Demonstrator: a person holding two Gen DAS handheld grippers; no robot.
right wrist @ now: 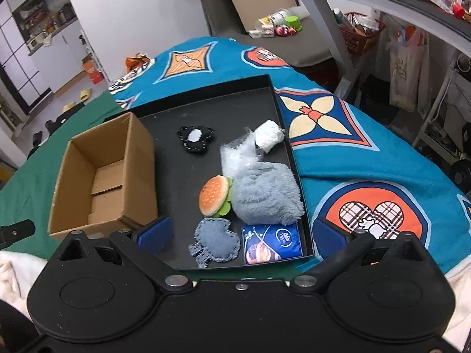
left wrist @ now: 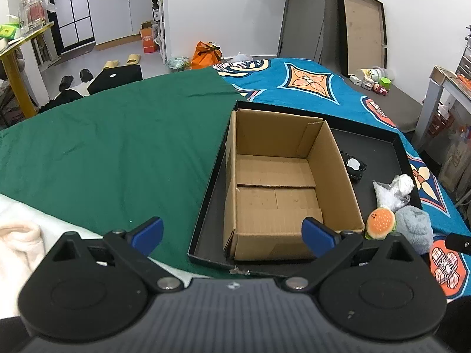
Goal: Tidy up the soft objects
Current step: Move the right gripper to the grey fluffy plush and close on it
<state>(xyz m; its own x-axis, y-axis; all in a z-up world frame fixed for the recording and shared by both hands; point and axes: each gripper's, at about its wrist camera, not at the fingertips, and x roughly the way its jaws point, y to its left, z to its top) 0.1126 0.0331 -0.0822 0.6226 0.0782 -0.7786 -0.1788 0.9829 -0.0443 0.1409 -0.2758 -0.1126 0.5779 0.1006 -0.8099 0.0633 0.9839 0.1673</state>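
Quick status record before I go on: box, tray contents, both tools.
box: cardboard box in the black tray, open, nothing inside
loose in tray: burger plush, grey fluffy plush, denim heart, blue tissue pack, black-and-white plush, clear bag, white roll
left tool: open, holds nothing
right tool: open, holds nothing

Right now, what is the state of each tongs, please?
Left tongs: open, holding nothing, above the brown cardboard box.
Right tongs: open, holding nothing, above the black shallow tray.
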